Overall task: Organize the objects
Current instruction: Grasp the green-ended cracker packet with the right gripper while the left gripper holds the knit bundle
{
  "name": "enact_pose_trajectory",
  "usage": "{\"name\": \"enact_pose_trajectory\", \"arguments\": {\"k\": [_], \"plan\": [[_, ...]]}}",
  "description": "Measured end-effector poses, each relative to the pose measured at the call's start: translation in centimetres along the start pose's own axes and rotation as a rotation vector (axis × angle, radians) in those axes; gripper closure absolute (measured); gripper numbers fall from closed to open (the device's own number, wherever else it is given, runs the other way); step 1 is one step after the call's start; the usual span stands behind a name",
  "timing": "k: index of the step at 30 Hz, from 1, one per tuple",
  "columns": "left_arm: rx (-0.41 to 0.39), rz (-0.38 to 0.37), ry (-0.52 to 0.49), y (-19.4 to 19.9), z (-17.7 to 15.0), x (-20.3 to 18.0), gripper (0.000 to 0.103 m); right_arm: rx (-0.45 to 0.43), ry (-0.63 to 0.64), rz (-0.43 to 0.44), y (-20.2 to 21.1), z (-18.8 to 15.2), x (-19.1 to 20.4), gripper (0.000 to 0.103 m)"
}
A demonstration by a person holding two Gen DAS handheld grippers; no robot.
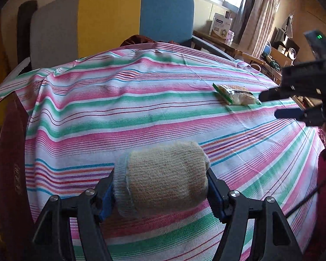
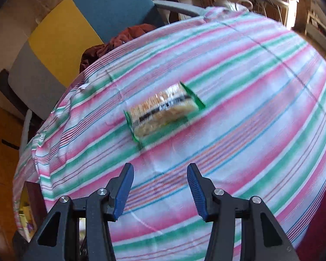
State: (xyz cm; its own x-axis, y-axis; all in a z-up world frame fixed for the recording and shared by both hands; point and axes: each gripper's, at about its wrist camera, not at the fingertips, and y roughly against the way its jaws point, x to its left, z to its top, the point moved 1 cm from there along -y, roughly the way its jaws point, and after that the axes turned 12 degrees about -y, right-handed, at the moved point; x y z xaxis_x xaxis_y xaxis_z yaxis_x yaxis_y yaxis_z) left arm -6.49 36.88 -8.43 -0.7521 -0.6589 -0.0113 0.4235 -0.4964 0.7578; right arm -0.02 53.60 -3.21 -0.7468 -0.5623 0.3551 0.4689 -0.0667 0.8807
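Left wrist view: we see our left gripper clenched on a beige knitted cloth roll with a white mesh band at one end; both blue pads press its ends, and it sits low over the pink, green and white striped tablecloth. Far right on the cloth lies a clear snack packet with green crimped edges and a pale crumbly bar inside. We read a dark band on the wrapper, but its print is too small to make out. Our right gripper enters from the right edge, fingertips just beside the packet, not touching it. A green light glows on its body.

Behind the table stands a grey, yellow and blue panelled chair, plus a white carton with a blue label by the window; the lettering is unreadable.

Right wrist view, motion-blurred: we see the right gripper released, jaws apart with nothing between them, hovering over the tablecloth. The snack packet lies ahead of the fingertips, mid-cloth, angled. Only this view shows a dark red crumpled fabric on the chair seat clearly. The cloth roll and left gripper are out of it.
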Motion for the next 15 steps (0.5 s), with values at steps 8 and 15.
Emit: {"name": "enact_pose_trajectory", "arguments": {"k": [8,15], "plan": [[-0.014,-0.017,0.012,0.1,-0.3,0.2,0.032,-0.035,0.184,-0.112,-5.3,7.2,6.1,0.051],[-0.016,-0.022,0.009,-0.1,-0.4,0.3,0.031,0.132,0.238,-0.032,-10.5,7.8,7.2,0.051]]}}
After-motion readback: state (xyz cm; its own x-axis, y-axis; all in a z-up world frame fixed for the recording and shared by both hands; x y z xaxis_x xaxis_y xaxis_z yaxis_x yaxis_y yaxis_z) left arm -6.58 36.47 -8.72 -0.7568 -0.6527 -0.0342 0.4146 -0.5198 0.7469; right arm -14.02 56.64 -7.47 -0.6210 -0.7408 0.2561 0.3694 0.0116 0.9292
